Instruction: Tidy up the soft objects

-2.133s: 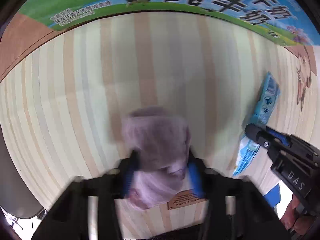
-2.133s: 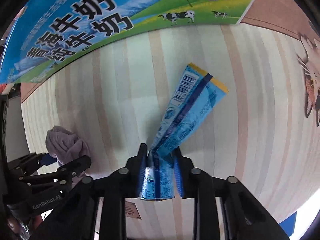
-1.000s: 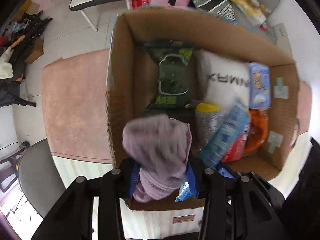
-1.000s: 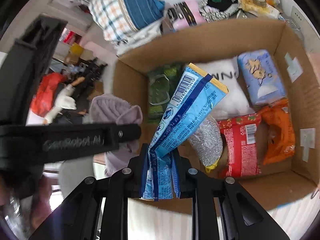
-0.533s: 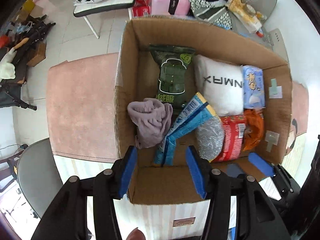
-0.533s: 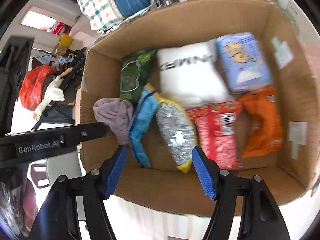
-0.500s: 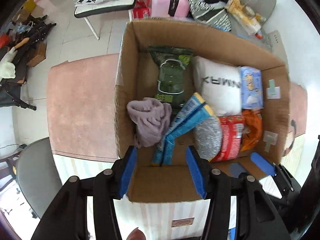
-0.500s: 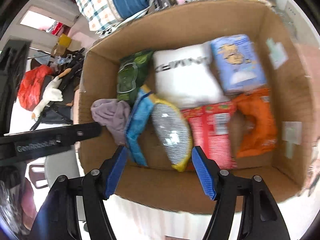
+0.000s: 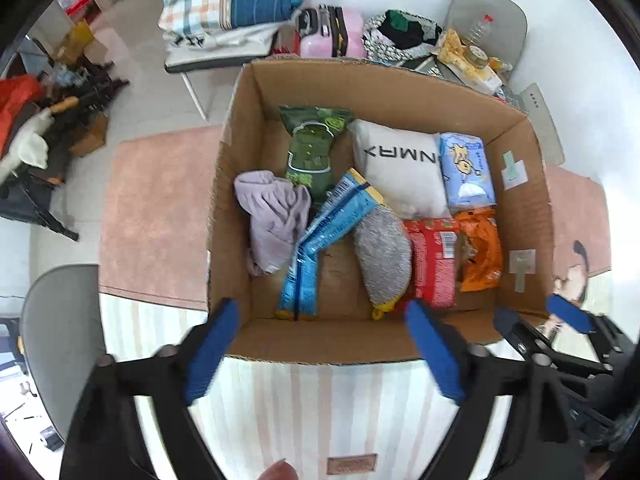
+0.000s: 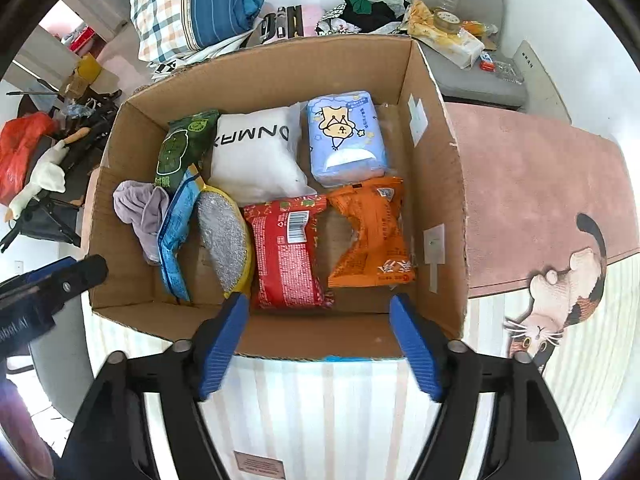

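Cardboard box (image 10: 436,184) holds eight soft items (packed)

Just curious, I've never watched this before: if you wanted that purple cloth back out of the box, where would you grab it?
Probably from straight above, pinching the raised bunched folds at the top of the purple cloth. It lies crumpled against the cardboard box wall, the blue packet crowding its other side.

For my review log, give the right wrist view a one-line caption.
Open right gripper above a cardboard box packed with soft packets, a white pillow and lilac cloth.
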The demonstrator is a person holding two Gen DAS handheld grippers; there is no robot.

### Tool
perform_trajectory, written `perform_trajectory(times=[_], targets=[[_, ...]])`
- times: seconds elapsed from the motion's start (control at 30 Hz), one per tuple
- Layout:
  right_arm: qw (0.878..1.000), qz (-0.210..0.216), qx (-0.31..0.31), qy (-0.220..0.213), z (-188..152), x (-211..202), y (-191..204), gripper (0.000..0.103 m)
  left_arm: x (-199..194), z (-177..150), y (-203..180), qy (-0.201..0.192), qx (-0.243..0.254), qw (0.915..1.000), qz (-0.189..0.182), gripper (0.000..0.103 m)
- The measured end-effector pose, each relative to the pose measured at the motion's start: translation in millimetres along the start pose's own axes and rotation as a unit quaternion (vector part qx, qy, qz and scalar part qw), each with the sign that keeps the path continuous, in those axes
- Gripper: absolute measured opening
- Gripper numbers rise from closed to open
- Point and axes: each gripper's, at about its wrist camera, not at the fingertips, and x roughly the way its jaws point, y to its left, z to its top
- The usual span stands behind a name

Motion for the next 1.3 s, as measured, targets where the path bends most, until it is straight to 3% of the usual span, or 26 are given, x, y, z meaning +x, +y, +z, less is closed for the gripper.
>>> perform_trajectory(times=[0.07,0.1,0.17,0.57,0.83,1.07,1.3], targets=[[1.000,-0.006,-0.003,-0.003,-1.3,-1.8,-1.7,0.102,0.6,-2.3,-2.9,-0.009,0.005,0.9999,0.006,0.090],[1.000,-0.009,-0.005,-0.004,0.3,0.8,0.6,0.103,0.6,-3.1,-3.2,-0.011,0.005,0.9999,0.005,0.095],[1.000,-0.022,-0.009,-0.007,0.3,1.1,0.3,0.103,0.4,-4.0,-4.6,-0.015,0.006,0.9998,0.010,0.101],[0.998,-0.059,-0.009,-0.037,-3.9,-25.3,-5.2,0.103,-35.1,-19.6,-16.8,-0.068,0.020,0.9964,0.048,0.102],[0.992,-0.063,-0.021,-0.108,-36.9,-105.9,-1.8,0.103,-110.4,-59.4,-25.0,-0.137,0.015,0.9898,0.035,0.102],[0.982,-0.058,-0.043,-0.172,-84.1,-183.5,4.9,0.103,-189.7,-106.2,-31.2,-0.201,0.014,0.9792,0.026,0.102],[0.976,-0.039,-0.040,-0.209,-126.7,-251.2,-0.1,0.103,-233.4,-146.2,-31.6,-0.228,0.011,0.9730,0.032,0.102]])
